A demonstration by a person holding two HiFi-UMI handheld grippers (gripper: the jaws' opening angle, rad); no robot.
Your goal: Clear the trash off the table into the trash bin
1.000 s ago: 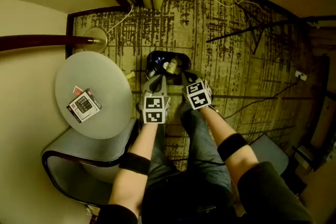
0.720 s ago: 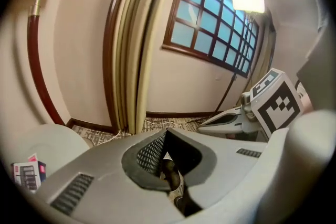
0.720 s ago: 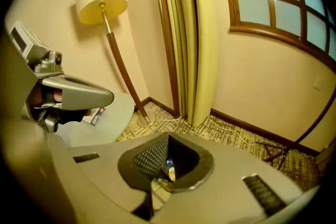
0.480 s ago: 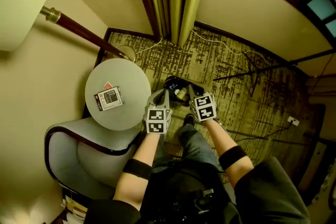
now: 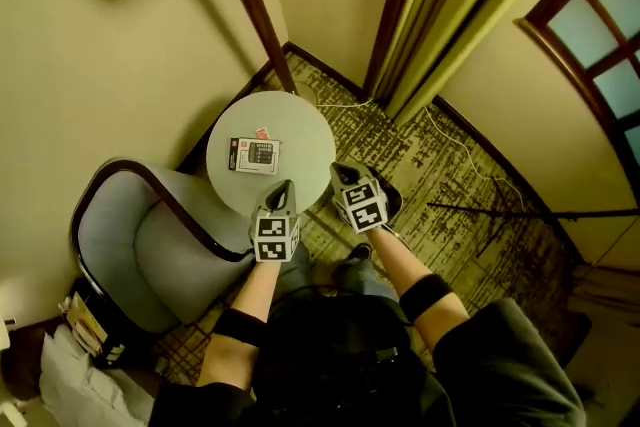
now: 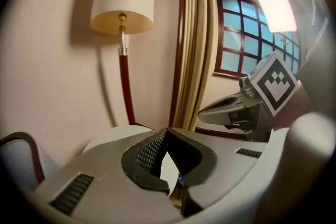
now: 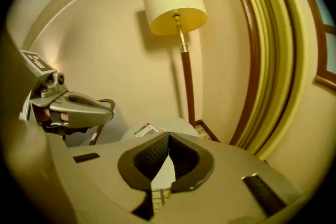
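A small round grey table [image 5: 300, 120] stands beside the armchair. On it lie a dark packet with a grid print [image 5: 253, 155] and a small red scrap [image 5: 262, 133]. The packet's edge [image 7: 146, 129] also shows in the right gripper view. My left gripper [image 5: 286, 186] is shut and empty, its tip at the table's near edge. My right gripper [image 5: 341, 173] is shut and empty too, just right of the table. Behind it, only a dark sliver of the trash bin [image 5: 393, 202] shows on the floor. Both gripper views show the jaws closed together with nothing between them.
A grey armchair with a dark wooden rim [image 5: 130, 255] sits left of the table. A floor lamp [image 5: 262, 20] stands behind the table by the wall. Yellow-green curtains [image 5: 450, 15] and a window [image 5: 600, 15] are at the right. Cables lie on the patterned carpet [image 5: 450, 175].
Both grippers have lifted away from the bin, where they hung a second ago, and now sit higher by the table's edge. The head view has swung up towards the lamp and wall.
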